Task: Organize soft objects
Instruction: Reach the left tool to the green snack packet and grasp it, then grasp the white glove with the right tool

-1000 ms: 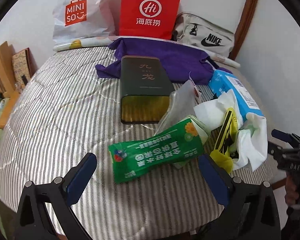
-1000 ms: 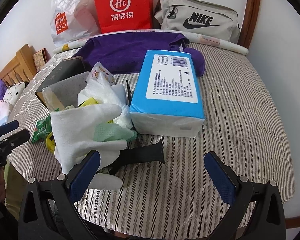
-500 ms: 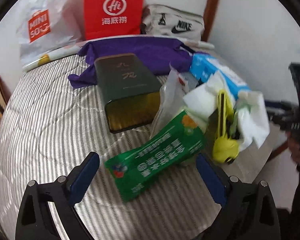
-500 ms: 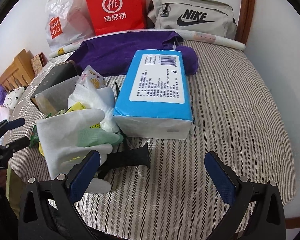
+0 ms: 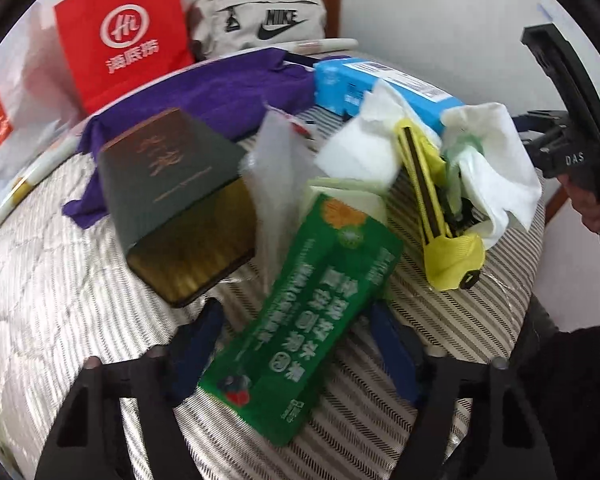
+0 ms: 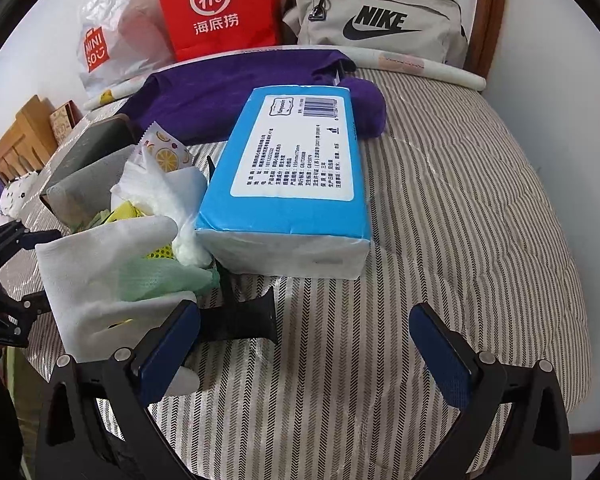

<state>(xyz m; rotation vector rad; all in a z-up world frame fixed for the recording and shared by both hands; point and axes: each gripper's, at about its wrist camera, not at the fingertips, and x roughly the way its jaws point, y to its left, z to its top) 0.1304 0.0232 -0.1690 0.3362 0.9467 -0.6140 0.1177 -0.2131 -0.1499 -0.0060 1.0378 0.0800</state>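
Striped bed (image 5: 72, 320) holds clutter, green soft pack (image 5: 304, 312) lies between left gripper (image 5: 296, 340) fingers that have just been closing, not clearly pinching yet; right gripper (image 6: 308, 344) wide open, empty; squeeze mid-pack gently, clear of dark box (image 5: 176, 200).

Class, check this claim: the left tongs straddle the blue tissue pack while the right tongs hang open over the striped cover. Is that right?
Not quite. In the left wrist view the left tongs straddle the green packet, not the blue tissue pack. The right tongs do hang open over the striped cover.
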